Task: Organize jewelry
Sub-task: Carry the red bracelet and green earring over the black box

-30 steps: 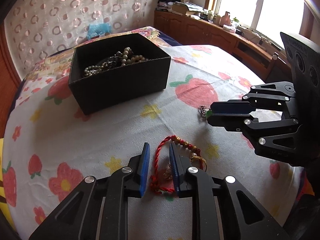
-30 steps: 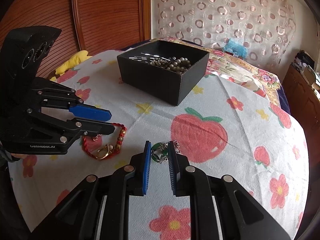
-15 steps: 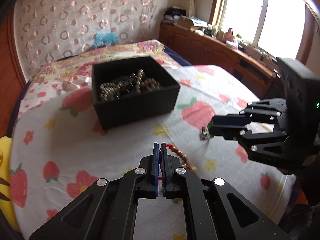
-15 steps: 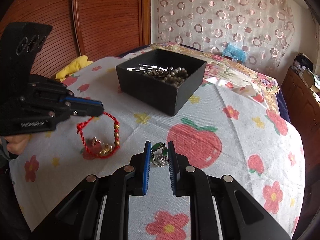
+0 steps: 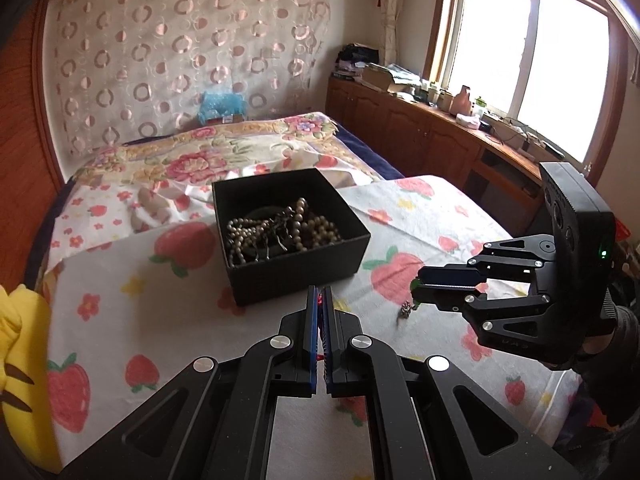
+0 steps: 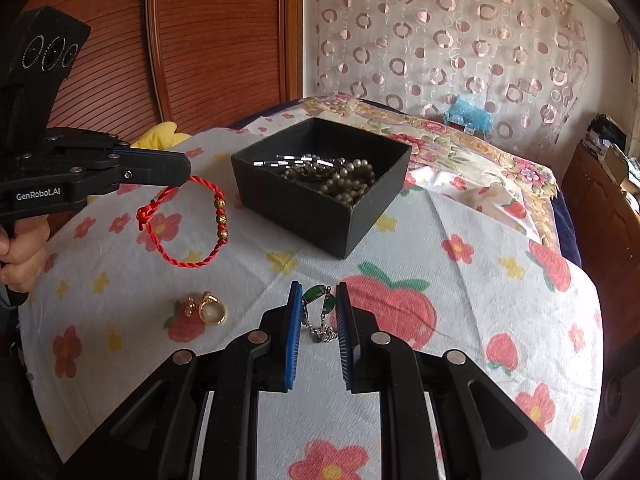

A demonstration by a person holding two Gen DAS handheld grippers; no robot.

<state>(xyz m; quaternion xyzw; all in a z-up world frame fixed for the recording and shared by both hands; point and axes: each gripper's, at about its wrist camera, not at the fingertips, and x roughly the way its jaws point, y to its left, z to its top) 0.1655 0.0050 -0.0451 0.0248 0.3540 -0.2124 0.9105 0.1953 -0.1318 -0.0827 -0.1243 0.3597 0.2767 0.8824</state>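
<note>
My left gripper is shut on a red cord bracelet with gold beads and holds it in the air to the left of the black box; it shows in the right wrist view. The box holds pearl strands and other jewelry. My right gripper is open around a green-stone earring pair with a silver chain on the cloth; it also shows in the left wrist view, the chain below it. Gold rings lie on the cloth at left.
The table is covered by a white cloth with strawberries and flowers. A bed with a floral spread lies behind. A yellow plush sits at the left edge. Wooden cabinets stand under the window.
My left gripper closed on the red bracelet and lifted it off the cloth toward the box, leaving the gold rings behind. My right gripper stayed open around the green earrings.
</note>
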